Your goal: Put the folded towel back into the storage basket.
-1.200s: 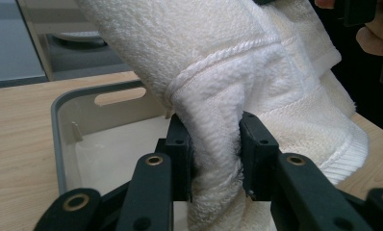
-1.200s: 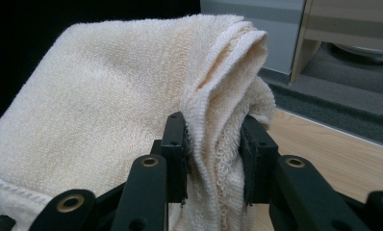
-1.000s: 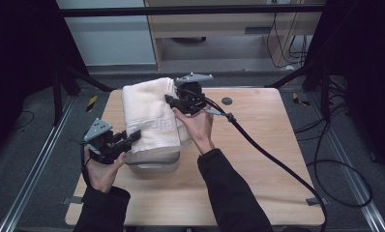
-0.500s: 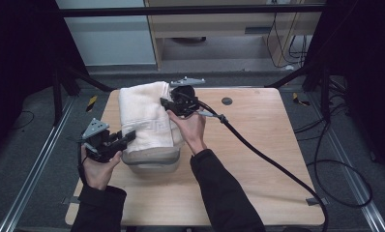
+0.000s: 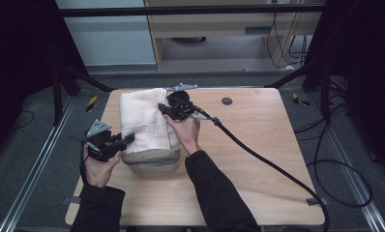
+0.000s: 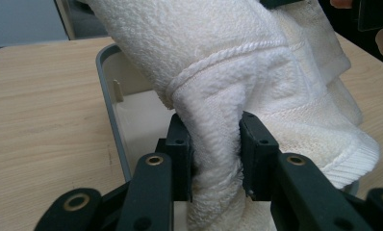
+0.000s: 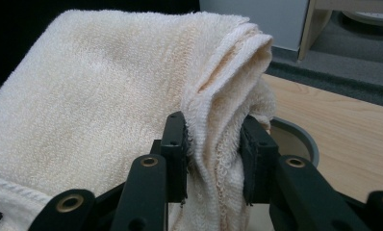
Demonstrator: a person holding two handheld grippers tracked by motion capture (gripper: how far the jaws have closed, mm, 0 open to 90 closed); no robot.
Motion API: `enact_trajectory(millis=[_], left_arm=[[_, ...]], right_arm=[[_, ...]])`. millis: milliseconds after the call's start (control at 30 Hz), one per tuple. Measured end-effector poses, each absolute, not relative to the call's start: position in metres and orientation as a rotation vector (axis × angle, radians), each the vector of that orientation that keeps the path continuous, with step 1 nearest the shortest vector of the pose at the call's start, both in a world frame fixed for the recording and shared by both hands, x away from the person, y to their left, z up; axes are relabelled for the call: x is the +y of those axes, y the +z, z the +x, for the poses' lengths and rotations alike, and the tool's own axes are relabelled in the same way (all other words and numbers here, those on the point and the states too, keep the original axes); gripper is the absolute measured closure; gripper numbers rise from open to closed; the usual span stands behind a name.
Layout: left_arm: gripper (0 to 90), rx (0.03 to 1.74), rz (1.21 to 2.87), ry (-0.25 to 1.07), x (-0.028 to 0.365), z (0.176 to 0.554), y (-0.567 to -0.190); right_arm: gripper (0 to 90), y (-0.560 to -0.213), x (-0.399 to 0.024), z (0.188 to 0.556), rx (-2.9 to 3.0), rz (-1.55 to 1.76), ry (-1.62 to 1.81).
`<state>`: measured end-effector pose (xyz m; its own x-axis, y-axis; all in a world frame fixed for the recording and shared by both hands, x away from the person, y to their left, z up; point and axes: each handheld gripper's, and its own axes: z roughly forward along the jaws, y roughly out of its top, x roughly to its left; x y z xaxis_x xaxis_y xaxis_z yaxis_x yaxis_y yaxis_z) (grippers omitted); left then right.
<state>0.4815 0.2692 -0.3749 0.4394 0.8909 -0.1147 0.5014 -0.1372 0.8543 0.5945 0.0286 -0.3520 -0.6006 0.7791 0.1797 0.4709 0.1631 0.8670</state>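
Observation:
A folded cream towel hangs over a grey plastic bin on the left half of the wooden table. My left gripper is shut on the towel's near-left edge; in the left gripper view its jaws pinch a thick fold of the towel above the grey bin. At the towel's far right corner, my right gripper is shut on it. The right gripper view has the towel's folded edge squeezed between the jaws, with the bin's rim behind.
The wooden table has bare room to the right of the bin. A round cable hole lies near its far edge. A black cable trails from the right gripper across the table. Metal rails flank the table on the floor.
Both grippers have carried the towel leftward and a little nearer, and it now sits lower over the grey bin. Both keep their hold on it.

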Motion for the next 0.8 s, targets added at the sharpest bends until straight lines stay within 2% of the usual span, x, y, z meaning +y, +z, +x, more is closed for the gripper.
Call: enact_trajectory(millis=[800], left_arm=[[68.8, 1.241, 1.902, 0.526, 0.268, 0.497, -0.406]], right_arm=[[67.5, -0.394, 0.038, 0.600, 2.186, 1.241, 1.278]])
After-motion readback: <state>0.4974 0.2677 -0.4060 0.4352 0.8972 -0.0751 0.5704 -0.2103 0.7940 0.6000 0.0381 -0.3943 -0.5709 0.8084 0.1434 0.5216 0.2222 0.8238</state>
